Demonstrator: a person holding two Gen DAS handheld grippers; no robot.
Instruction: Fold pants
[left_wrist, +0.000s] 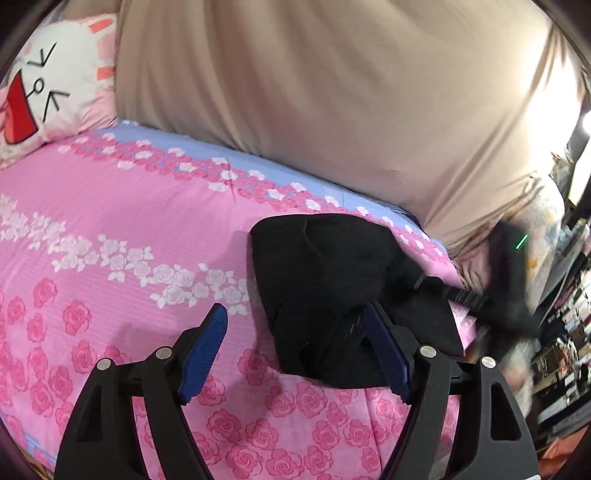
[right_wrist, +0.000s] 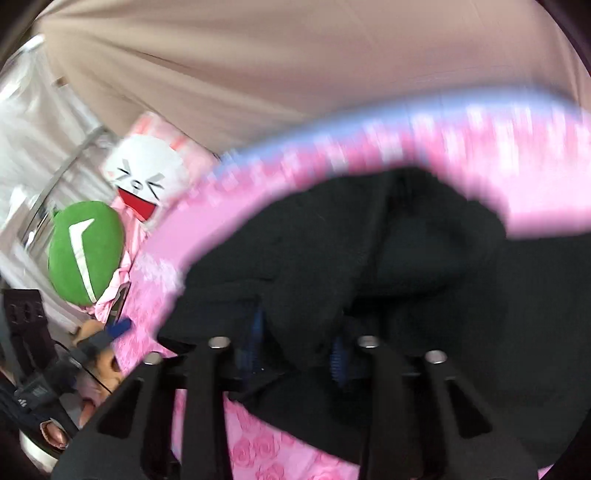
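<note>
The black pants (left_wrist: 332, 291) lie bunched on the pink floral bedspread (left_wrist: 110, 229), at the right part of the bed. My left gripper (left_wrist: 295, 314) is open and empty, its right finger (left_wrist: 388, 354) over the near edge of the pants. In the left wrist view my right gripper (left_wrist: 476, 299) reaches in from the right, blurred, at the pants' right edge. In the right wrist view the pants (right_wrist: 369, 258) fill the middle, blurred, and my right gripper (right_wrist: 299, 347) is shut on a fold of them.
A beige curtain (left_wrist: 332, 92) hangs behind the bed. A white rabbit pillow (left_wrist: 48, 85) lies at the bed's far left, with a green cushion (right_wrist: 86, 251) beside it. Cluttered shelves (left_wrist: 565, 314) stand right of the bed.
</note>
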